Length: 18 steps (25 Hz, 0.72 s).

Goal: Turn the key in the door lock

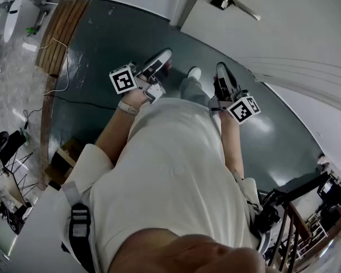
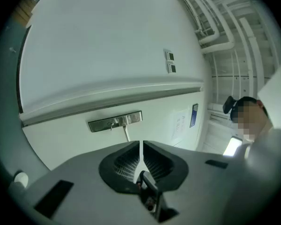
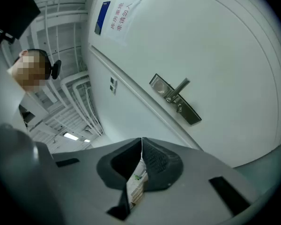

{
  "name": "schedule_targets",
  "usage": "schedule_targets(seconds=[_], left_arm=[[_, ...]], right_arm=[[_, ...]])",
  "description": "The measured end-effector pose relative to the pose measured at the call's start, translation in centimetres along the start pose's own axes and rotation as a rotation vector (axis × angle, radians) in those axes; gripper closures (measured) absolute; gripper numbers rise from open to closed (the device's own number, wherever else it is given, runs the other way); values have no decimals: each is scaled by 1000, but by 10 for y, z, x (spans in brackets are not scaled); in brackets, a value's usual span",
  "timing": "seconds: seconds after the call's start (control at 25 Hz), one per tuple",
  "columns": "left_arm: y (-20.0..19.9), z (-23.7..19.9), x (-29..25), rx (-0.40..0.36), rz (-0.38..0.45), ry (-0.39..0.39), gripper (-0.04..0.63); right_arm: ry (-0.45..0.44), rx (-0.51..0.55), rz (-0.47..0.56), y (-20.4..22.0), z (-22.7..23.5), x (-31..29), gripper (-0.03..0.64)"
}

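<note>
- Left gripper (image 2: 141, 146): fingers clenched together, nothing between them
- Right gripper (image 3: 141, 144): fingers closed tip to tip, empty
- Lock plate (image 2: 115, 121) with lever handle (image 3: 179, 89) sits on the white door (image 2: 107, 55), well ahead of both grippers; any key too small to tell

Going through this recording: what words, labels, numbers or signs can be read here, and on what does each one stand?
Nothing can be quoted with confidence.
Paper sign on the door: red characters, too tilted and blurred to read.
Blue label beside it: print too small to read.
Two small labels on the white panel: unreadable.
Marker cubes: black-and-white squares only, no words.
</note>
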<state>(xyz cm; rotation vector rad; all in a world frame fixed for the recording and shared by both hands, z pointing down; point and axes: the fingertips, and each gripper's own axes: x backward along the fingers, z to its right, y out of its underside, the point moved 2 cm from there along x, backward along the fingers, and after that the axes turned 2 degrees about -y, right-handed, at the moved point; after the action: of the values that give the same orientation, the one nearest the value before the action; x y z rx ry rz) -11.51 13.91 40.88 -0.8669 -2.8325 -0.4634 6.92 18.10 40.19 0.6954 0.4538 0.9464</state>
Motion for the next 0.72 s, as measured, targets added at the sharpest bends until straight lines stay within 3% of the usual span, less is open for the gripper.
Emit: schedule_targets(seconds=[0.16, 0.4, 0.52, 0.64, 0.72], left_arm=[[-3, 0, -13, -102, -25, -52, 588], [-10, -30, -63, -40, 19, -146, 588], [-17, -57, -122, -82, 4, -198, 586], [-18, -76, -152, -69, 22, -260, 584], [-27, -83, -171, -127, 36, -288, 584]], right_arm=[[-8, -7, 4, -9, 3, -3, 594], [-44, -32, -14, -43, 42, -32, 594], [-66, -59, -43, -75, 94, -54, 594], [-97, -69, -89, -90, 118, -72, 594], [-112, -65, -118, -98, 125, -83, 592]])
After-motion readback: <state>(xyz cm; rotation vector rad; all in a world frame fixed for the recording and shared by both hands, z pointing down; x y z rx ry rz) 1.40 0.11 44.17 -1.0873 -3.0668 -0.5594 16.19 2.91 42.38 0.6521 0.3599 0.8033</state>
